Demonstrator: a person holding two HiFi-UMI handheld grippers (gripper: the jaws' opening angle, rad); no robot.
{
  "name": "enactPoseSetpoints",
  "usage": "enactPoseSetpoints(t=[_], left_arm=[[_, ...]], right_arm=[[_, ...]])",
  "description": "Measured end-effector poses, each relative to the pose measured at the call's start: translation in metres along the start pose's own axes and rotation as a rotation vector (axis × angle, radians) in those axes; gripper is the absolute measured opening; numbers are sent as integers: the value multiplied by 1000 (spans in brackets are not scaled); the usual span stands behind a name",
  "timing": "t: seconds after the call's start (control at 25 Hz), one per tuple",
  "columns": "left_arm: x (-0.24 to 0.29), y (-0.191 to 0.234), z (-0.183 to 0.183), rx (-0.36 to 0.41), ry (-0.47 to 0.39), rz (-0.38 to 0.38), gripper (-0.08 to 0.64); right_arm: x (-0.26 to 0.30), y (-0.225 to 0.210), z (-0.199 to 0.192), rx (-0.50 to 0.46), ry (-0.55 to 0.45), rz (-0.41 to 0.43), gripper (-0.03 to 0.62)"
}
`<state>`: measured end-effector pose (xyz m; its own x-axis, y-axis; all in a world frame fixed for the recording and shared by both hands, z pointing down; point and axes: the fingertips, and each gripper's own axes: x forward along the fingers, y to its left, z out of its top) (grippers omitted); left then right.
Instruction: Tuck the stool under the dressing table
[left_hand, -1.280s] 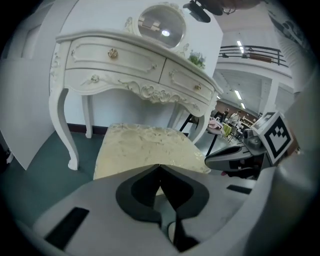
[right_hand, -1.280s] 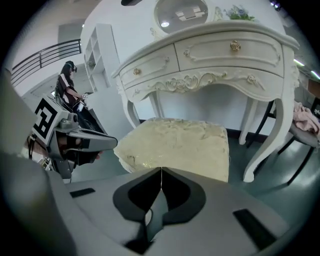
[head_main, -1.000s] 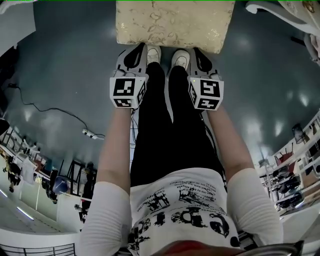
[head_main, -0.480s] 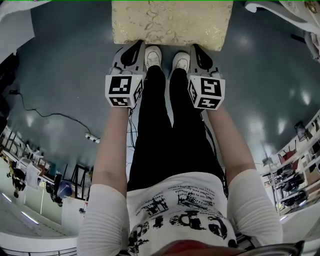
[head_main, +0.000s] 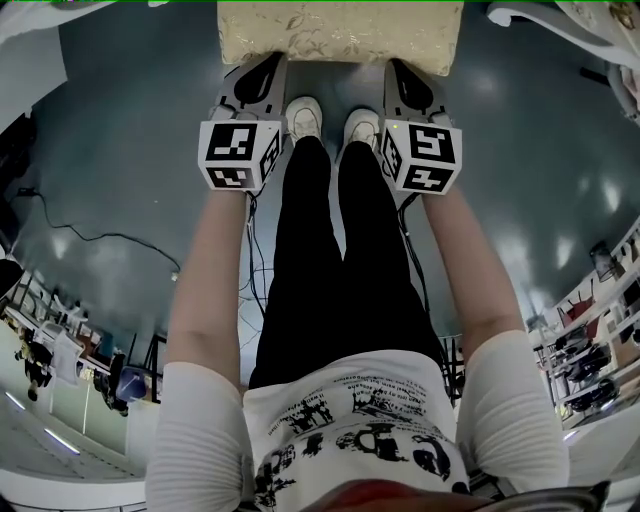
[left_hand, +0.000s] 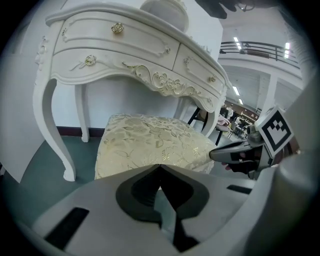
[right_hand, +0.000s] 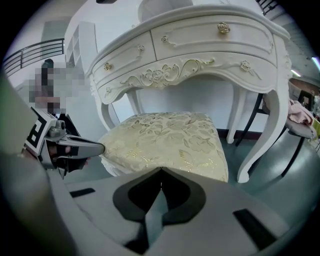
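Fingers (left_hand: 107, 200), left gripper (left_hand: 160, 167): closed tip to tip, nothing held. The joined tips sit at the near edge of the stool (left_hand: 150, 142) cushion and seem pressed against it, though contact cannot be confirmed.

Fingers, right gripper (right_hand: 161, 171): likewise brought together and empty, with the tips at the same near edge, toward the cushion's other corner.

Grippers, placement: side by side near the top of the head view, one left of centre and one right of centre. Your shoes (head_main: 303, 115) stand between them on the floor (head_main: 130, 150).

Stool: cream-gold patterned cushion, upright, at top centre of the head view. It fills mid-frame in both gripper views, directly below the table's carved front.

Dressing table (left_hand: 120, 55): white, with curved legs (left_hand: 50, 125) and drawers (left_hand: 115, 35) with gilt knobs. It occupies the upper half of both gripper views.

Progress, as judged: part done. The far portion of the cushion appears to lie between the front legs and beneath the drawers. The near portion, where your tips are, looks to project toward you. What remains is for you to push it straight and level until the seat is fully under.
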<state>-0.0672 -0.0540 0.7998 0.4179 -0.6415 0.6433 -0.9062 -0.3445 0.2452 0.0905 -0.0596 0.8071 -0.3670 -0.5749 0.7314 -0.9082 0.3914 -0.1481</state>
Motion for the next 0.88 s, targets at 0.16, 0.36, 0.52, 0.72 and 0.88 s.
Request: enactPoseSetpoints(t=[0.16,0.36,0.52,0.72,0.88], left_arm=[[14,10,17,22,-6,-4,20],[34,24,38,35,-10,-2,20],[47,33,51,43,-8,7,20],[59,40,64,48,-7,12,20],[69,43,76,50,-16,5,20]], right_arm=[[13,-7,18,-11,-15,-10,17],[33,-14,39,-51,-22,-23,17],[45,-20,52,-77,-29,-40,17],[58,-27,67,-102,-31,-60,17],[66,-35,80,-100,-39,-81,17]])
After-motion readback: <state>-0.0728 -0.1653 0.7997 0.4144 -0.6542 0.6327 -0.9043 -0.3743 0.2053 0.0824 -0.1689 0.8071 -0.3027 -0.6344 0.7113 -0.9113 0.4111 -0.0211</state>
